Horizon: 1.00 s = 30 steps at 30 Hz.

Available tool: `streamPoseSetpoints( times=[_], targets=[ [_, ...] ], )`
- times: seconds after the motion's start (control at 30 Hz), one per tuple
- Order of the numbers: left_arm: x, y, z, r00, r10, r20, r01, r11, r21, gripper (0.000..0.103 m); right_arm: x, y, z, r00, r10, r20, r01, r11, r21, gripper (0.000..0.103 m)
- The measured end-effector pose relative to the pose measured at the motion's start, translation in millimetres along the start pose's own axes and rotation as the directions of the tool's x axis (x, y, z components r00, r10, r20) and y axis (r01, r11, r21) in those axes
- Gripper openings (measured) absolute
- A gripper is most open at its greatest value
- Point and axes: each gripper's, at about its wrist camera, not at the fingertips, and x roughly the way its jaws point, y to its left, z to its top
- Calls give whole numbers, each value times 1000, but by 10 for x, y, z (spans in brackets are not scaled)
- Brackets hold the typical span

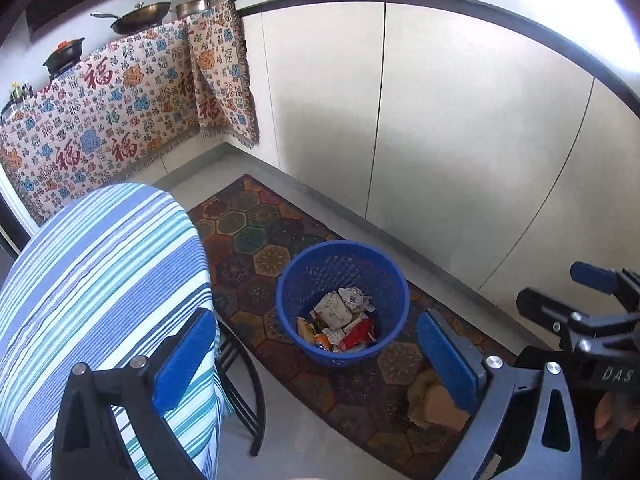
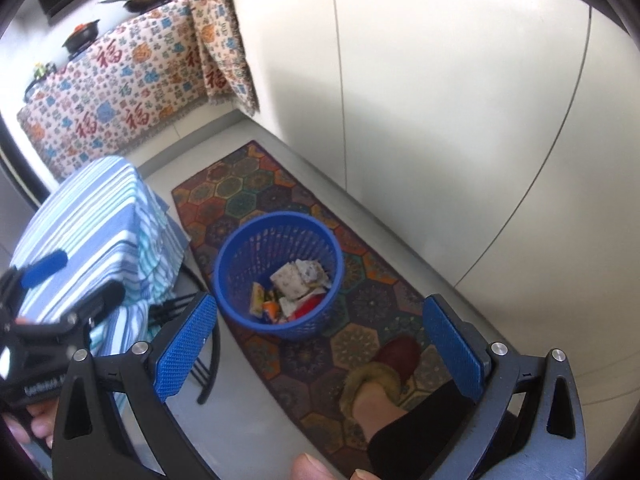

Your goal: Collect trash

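A blue plastic basket stands on a patterned rug, holding wrappers and crumpled paper. My left gripper hovers above the basket with its blue pads wide apart and nothing between them. My right gripper hangs over the same basket, also open and empty. Each gripper shows in the other's view: the right gripper at the right edge, the left gripper at the left edge over the striped cloth.
A table under a blue striped cloth stands left of the basket on black metal legs. White cabinets line the right. A person's slippered foot rests on the rug near the basket.
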Motion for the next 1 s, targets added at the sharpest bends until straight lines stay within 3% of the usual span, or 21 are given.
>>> streamPoseSetpoints(
  times=[0.13,0.3,1.0],
  targets=[
    [-9,20,29,999,30,-45,-30,1000,0,103,-48,45,-47,1000,6,-17,-6,1000,-8,103],
    [-22,69,21,999,-2,-52,1,1000,-23,103,-114,131,-106,999,21,-25,-21,999,-25,103],
    [-27,59,33,999,-5,-48,4,1000,-20,103,-174,184,-150,999,30,-21,-30,999,-30,103]
  ],
)
